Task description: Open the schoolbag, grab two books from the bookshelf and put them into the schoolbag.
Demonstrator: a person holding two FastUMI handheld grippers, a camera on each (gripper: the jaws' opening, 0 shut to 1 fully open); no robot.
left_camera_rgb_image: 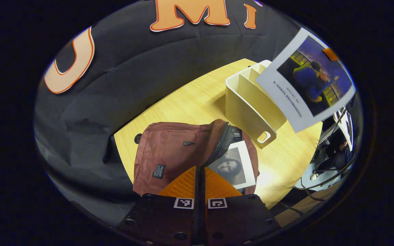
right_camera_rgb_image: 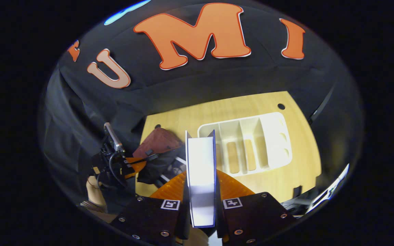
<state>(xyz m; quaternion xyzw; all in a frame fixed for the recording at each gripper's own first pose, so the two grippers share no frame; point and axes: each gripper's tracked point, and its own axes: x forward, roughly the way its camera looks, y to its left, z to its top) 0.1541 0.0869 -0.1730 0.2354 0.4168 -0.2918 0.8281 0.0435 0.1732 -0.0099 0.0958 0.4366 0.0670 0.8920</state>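
Above the tabletop [right_camera_rgb_image: 286, 177], a book [right_camera_rgb_image: 201, 177] is clamped edge-on between the fingers of the right gripper [right_camera_rgb_image: 201, 191], over the front edge and just before the rack [right_camera_rgb_image: 248, 143], whose slots are seen bare. Near the left edge, the bag [left_camera_rgb_image: 169, 153] is lain flat with its zipper parted, and another book [left_camera_rgb_image: 233, 167] is seen inside the mouth. The left gripper [left_camera_rgb_image: 199, 177] is held over the bag's mouth, its fingers pressed together on nothing.
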